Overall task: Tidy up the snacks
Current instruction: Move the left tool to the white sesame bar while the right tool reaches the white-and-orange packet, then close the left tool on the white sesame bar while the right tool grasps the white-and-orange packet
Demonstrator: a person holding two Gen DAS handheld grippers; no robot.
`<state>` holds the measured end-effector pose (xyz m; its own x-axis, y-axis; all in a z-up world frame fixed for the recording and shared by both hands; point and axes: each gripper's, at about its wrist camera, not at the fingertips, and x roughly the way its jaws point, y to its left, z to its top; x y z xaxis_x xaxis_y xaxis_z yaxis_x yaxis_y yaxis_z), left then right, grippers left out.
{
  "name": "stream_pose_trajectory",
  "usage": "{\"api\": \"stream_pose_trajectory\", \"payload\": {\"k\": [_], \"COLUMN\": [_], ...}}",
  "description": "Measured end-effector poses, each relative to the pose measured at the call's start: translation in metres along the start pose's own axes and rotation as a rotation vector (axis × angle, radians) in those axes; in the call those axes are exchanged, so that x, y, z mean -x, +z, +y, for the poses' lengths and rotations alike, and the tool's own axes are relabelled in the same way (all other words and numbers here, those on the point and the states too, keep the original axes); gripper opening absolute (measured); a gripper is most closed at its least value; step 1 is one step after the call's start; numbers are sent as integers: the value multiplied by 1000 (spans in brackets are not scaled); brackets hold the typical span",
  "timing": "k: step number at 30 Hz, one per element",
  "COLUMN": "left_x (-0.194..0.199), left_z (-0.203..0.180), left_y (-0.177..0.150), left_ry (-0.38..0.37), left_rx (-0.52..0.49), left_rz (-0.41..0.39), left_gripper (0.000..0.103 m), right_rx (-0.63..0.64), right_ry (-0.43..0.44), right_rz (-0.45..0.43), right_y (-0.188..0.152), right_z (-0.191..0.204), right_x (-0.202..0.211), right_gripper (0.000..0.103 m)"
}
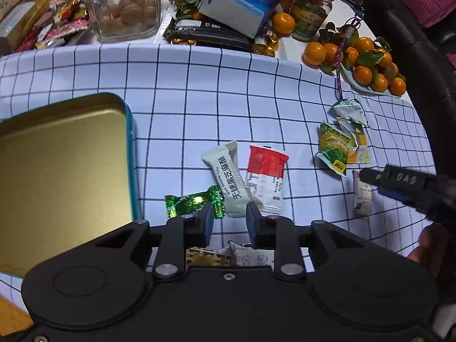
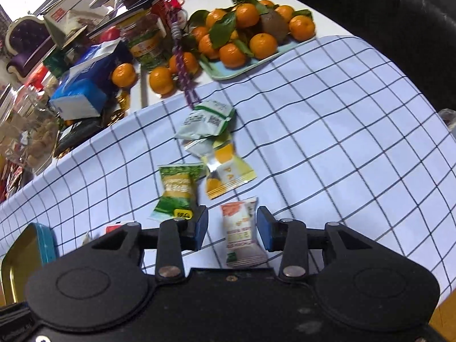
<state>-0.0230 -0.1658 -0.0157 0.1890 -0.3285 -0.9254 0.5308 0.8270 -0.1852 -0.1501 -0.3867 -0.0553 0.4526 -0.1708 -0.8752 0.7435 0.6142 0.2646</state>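
Left gripper (image 1: 229, 219): jaws partly open, straddling the lower end of the white sesame-crisp packet (image 1: 228, 181); contact between pads and wrapper cannot be told. Green foil candy (image 1: 193, 202) just left of the left finger; red-and-white packet (image 1: 266, 181) touching the white packet on its right side. Open gold-lined tin (image 1: 62, 171) with teal rim at left, on the checked tablecloth (image 1: 199, 91).

Right gripper (image 2: 232, 229): jaws partly open, orange-and-white packet (image 2: 242, 233) upright between the pads, clear gap on both sides, not gripped. Green-and-yellow packet (image 2: 176, 191) just beside the left finger; yellow packet (image 2: 228, 173) and pale green packet (image 2: 208, 121) farther ahead. Tray of mandarins (image 2: 245, 65) at the cloth's far edge.
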Motion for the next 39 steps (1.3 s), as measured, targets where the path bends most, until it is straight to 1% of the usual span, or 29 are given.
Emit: {"api": "stream_pose_trajectory", "payload": {"k": [4, 8, 11, 14, 17, 20, 23, 27, 29, 32, 35, 38, 39], "left_x": [-5, -10, -17, -21, -23, -25, -27, -35, -38, -42, -44, -44, -45], "left_z": [-1, -1, -4, -6, -11, -15, -10, -5, -7, -12, -18, -22, -23], "left_y": [6, 14, 20, 25, 29, 32, 31, 33, 33, 32, 32, 32, 32], "left_ry": [-11, -28, -5, 3, 12, 37, 65, 68, 70, 79, 102, 99, 90], "left_rx": [33, 65, 69, 70, 53, 44, 85, 113, 110, 110, 96, 91, 91], "left_rz": [14, 28, 51, 66, 62, 51, 35, 55, 62, 65, 51, 37, 38], "left_gripper": [35, 35, 35, 35, 35, 35, 35, 35, 35, 35, 35, 35, 37], "right_rx": [46, 43, 42, 38, 35, 24, 49, 85, 91, 77, 48, 55, 57], "right_ry": [-41, -46, -42, -40, -46, -45, -53, -72, -74, -68, -48, -44, -44], "right_rz": [17, 38, 51, 58, 72, 69, 65, 52, 52, 62, 65, 56, 54], "right_y": [-6, -8, -8, -7, -6, -6, -9, -13, -13, -12, -13, -13, -12], "right_z": [6, 4, 5, 6, 5, 4, 6, 8, 8, 6, 1, -2, -3], "right_x": [-9, -15, -17, -18, -20, -20, -20, -19, -19, -18, -14, -9, -7], "right_gripper": [41, 42, 42, 44, 44, 43, 41, 36, 36, 30, 30, 29, 28]}}
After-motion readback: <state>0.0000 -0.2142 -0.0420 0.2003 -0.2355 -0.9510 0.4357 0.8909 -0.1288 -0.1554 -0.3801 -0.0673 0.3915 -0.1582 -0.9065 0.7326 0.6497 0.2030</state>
